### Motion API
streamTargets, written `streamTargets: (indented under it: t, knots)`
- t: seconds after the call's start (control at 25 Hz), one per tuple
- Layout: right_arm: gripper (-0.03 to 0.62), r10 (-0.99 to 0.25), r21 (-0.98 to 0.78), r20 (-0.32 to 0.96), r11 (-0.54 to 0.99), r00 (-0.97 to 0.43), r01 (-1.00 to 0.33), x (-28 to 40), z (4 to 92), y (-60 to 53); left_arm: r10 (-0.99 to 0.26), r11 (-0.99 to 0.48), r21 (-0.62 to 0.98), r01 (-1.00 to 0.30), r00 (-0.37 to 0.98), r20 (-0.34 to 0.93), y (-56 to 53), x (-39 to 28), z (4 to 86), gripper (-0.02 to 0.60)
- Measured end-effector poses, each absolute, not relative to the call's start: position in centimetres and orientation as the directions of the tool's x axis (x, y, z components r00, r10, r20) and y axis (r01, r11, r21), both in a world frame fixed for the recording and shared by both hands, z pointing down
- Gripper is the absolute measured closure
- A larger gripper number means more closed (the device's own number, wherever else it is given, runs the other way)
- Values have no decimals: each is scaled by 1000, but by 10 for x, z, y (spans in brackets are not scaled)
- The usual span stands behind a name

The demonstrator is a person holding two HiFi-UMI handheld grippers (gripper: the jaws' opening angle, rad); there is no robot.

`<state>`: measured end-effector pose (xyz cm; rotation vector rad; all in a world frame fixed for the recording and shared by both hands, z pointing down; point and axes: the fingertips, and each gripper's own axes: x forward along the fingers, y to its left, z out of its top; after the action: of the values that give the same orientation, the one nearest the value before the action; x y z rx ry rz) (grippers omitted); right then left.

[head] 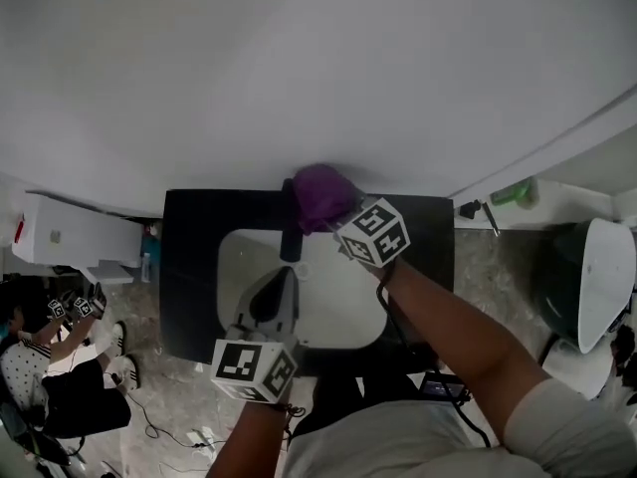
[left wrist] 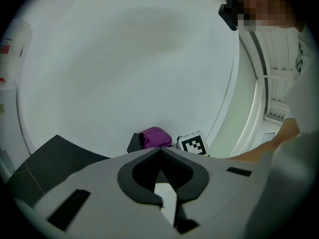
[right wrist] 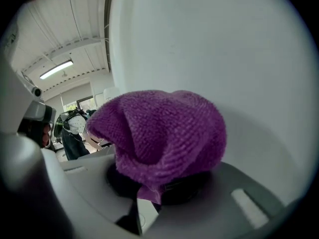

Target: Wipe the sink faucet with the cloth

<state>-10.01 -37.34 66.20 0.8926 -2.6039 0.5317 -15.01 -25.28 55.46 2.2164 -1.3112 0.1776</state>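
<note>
Two jaws of the right gripper point(right wrist: 158, 185) clamp the purple cloth point(right wrist: 159, 131) against the black faucet point(head: 290, 237) top ahead, while the left gripper point(left wrist: 160, 151) has its jaws closed, empty, over the sink point(head: 343, 312)

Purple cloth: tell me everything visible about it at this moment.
The purple cloth looks like soft looped terry, bunched into a rounded wad with one deep fold. The right gripper is shut on its lower edge. In the head view it sits over the top of the dark faucet, close to the white wall; contact looks likely.
</note>
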Motion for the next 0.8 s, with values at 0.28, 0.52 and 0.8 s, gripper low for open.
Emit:
streamTargets:
  t: [0.28, 0.52, 0.8]
  knots:
    - [548, -437, -196, 620, 718, -651, -668, -94, 756, -372, -744, -371, 395, -840, 523, 415, -256, -152, 577, 578]
    - [546, -390, -208, 671, 717, -631, -665, -90, 763, -365, -741, -382, 392, -837, 531, 412, -257, -151, 574, 577]
    - [546, -532, -119, 468, 753, -705, -647, -98, 654, -370, -755, -394, 374, -839, 528, 388, -262, -149, 559, 578]
